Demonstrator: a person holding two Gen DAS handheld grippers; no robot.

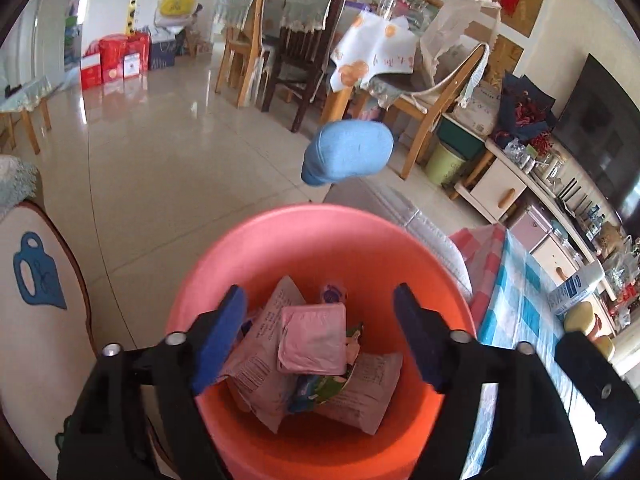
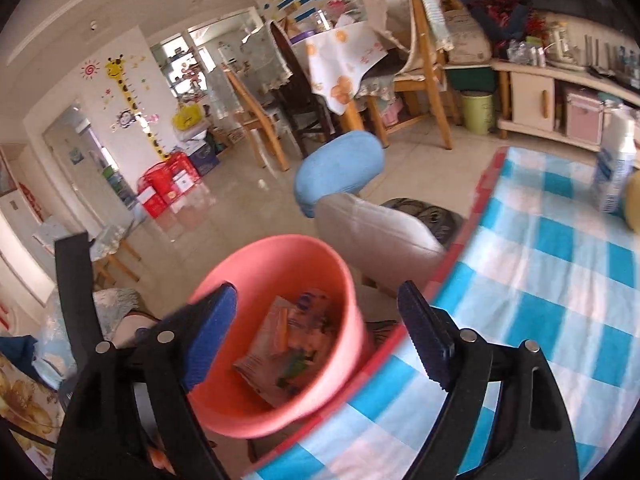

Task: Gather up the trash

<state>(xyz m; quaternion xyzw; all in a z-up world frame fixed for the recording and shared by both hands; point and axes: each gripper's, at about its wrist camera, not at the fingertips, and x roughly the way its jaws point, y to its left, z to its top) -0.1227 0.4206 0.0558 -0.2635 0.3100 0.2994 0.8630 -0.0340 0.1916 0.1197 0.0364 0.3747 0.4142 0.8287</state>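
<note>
A salmon-pink bucket stands right under my left gripper, which is open with nothing between its blue pads. Several snack wrappers lie in the bucket, with a pink packet on top of the printed pale ones. In the right wrist view the same bucket stands beside the edge of a table under a blue checked cloth. My right gripper is open above the bucket's rim and the table's edge, and it holds nothing.
A chair cushion with a blue teapot print sits left of the bucket. A blue padded stool and a pale cushion lie beyond it. A plastic bottle stands on the cloth. Dining chairs and a green bin stand further back.
</note>
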